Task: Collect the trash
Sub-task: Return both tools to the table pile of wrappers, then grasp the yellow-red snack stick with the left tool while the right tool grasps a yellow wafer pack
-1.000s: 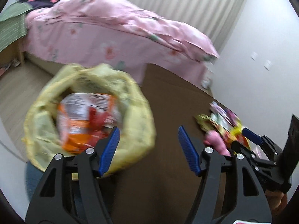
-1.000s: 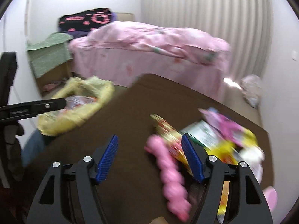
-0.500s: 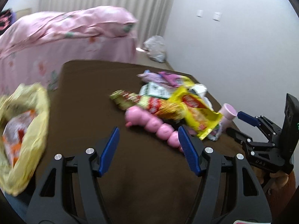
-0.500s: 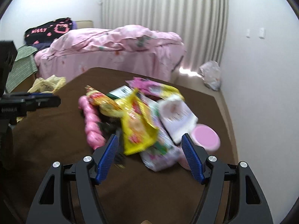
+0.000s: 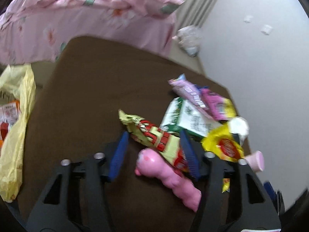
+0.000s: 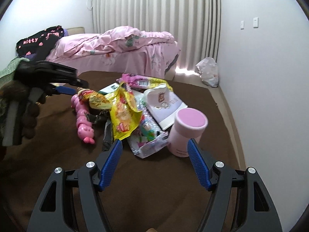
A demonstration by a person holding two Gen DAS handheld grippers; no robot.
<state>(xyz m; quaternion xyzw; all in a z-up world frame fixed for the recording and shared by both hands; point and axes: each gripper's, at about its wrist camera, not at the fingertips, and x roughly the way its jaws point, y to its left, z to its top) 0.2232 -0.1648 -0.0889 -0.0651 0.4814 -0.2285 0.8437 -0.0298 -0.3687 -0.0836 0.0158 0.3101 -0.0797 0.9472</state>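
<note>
My left gripper [image 5: 154,150] is spread wide over the trash pile, with the red and green snack wrapper [image 5: 154,137] and the head of the pink caterpillar toy [image 5: 148,160] sitting between its blue pads, nothing pinched. My right gripper [image 6: 155,162] is wide apart too, low center of its frame, pink bottle [image 6: 186,129] just beside its right pad. Yellow trash bag [image 5: 17,135] hangs at the left edge of the brown table [image 5: 92,89].

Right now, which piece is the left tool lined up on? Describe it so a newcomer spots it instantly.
On the brown table, find the litter pile at its right side. The near-left piece is a long snack wrapper, between the open left tool. Pale green with red lettering, it overlaps the bumpy pink toy.
</note>
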